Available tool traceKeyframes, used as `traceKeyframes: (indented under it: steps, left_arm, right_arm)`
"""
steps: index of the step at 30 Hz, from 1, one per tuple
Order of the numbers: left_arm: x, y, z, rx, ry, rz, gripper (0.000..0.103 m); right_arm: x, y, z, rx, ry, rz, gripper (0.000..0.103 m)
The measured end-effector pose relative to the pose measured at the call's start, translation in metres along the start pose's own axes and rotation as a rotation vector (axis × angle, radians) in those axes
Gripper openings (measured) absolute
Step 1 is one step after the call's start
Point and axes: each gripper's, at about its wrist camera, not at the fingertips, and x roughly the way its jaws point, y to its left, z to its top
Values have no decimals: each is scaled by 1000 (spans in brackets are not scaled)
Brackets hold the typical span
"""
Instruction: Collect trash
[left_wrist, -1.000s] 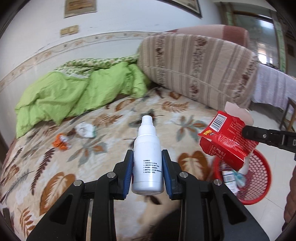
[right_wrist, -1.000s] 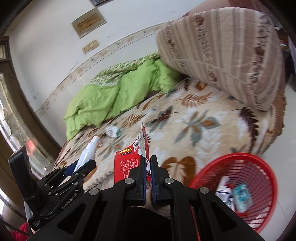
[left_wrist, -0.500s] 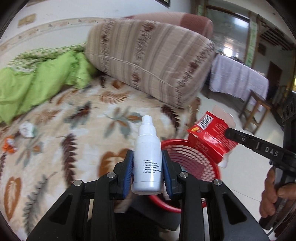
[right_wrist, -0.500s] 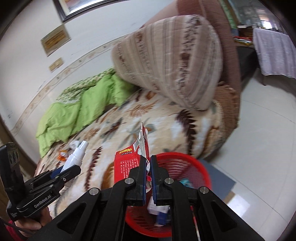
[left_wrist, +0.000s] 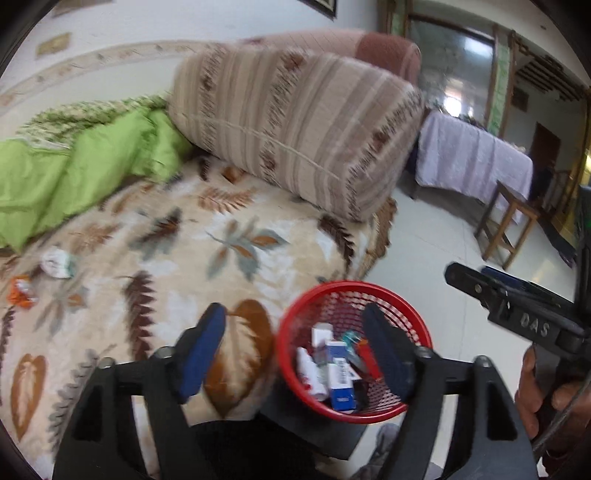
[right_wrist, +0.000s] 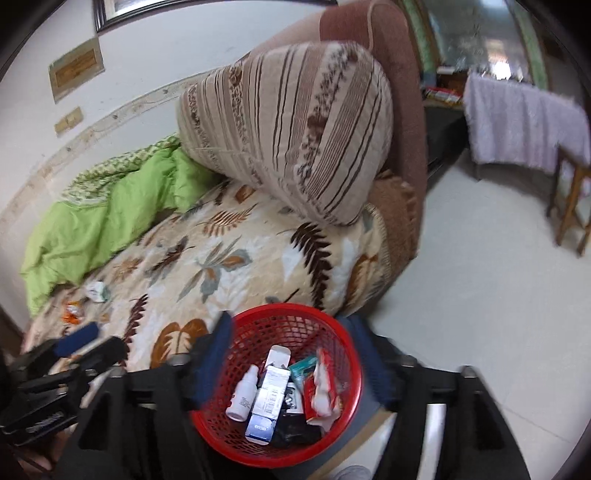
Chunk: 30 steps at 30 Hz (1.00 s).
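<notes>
Spreading across both views, the leaf-patterned bed cover (left_wrist: 229, 236) carries a striped bolster (left_wrist: 295, 122) and a green quilt (left_wrist: 74, 173). Only the right wrist view looks straight down into the red basket (right_wrist: 332, 325) on the floor beside the bed, where the white bottle (right_wrist: 243, 393) and the red carton (right_wrist: 321, 391) lie among other boxes; the left view hides much of that behind its own finger. Both the left gripper (left_wrist: 295, 350) and right gripper (right_wrist: 295, 362) are opening, nothing between the jaws. A crumpled white scrap (left_wrist: 55, 262) and an orange wrapper (left_wrist: 22, 291) remain on the cover, blurred. A hand (left_wrist: 543, 387) is cut off at the left view's edge.
</notes>
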Motion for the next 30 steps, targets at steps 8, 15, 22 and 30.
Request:
traceKeyframes:
  steps: [8, 15, 22, 30]
  left_arm:
    - [-52, 29, -21, 36, -80, 181, 99]
    - [-61, 42, -39, 29, -69, 280, 101]
    - [-63, 44, -44, 49, -63, 372, 103]
    - [-64, 48, -44, 15, -56, 368, 103]
  right_arm:
    - [-25, 54, -32, -57, -35, -172, 100]
    - [-31, 59, -45, -26, -14, -220, 100]
    - [-40, 68, -48, -65, -40, -253, 100]
    - [-36, 72, -48, -82, -23, -246, 100]
